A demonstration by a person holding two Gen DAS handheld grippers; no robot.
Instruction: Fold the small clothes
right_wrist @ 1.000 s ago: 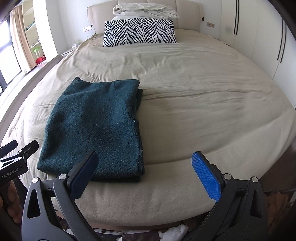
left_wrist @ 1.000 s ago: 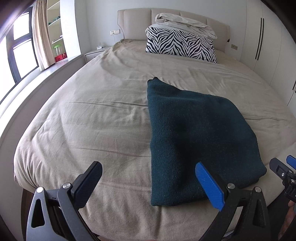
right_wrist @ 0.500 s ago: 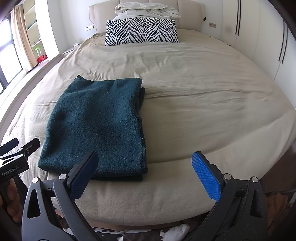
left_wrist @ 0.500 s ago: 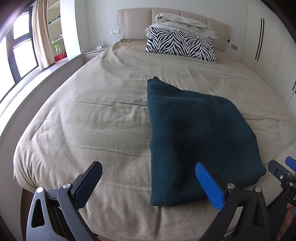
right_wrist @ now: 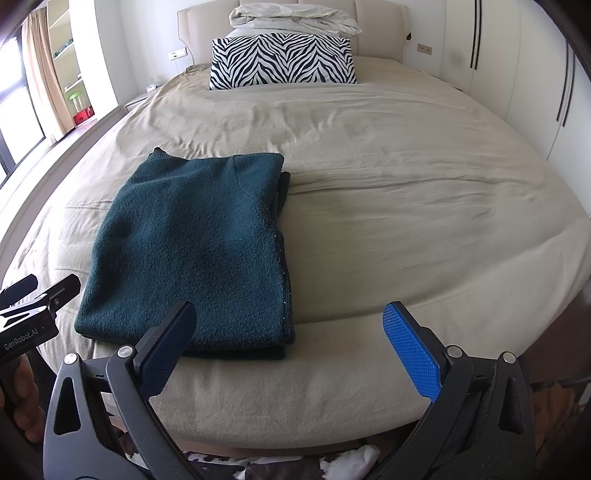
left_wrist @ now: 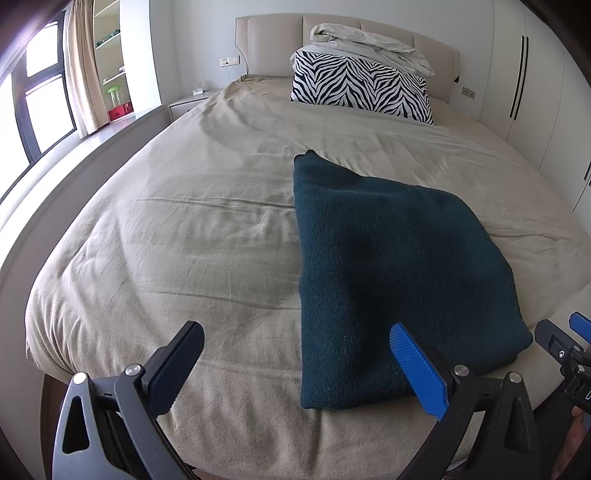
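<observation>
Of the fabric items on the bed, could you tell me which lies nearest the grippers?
The dark green folded sweater, at the foot edge; the zebra pillow sits at the headboard.

A wide bed [left_wrist: 184, 236] with a wrinkled beige cover fills most of both views. At the top centre stands a padded beige headboard [left_wrist: 273, 40], with a zebra-striped pillow [left_wrist: 362, 88] leaning against it and a crumpled pale duvet [right_wrist: 295, 16] heaped on top. White wardrobe doors [left_wrist: 524, 66] with dark vertical handles line the right side. At the upper left, daylight pours through a dark-framed window [left_wrist: 40, 96] beside a beige curtain [left_wrist: 79, 66] and open white shelves [left_wrist: 110, 48]. A low bedside table [left_wrist: 188, 101] sits left of the headboard, under a wall socket [left_wrist: 229, 61].
</observation>
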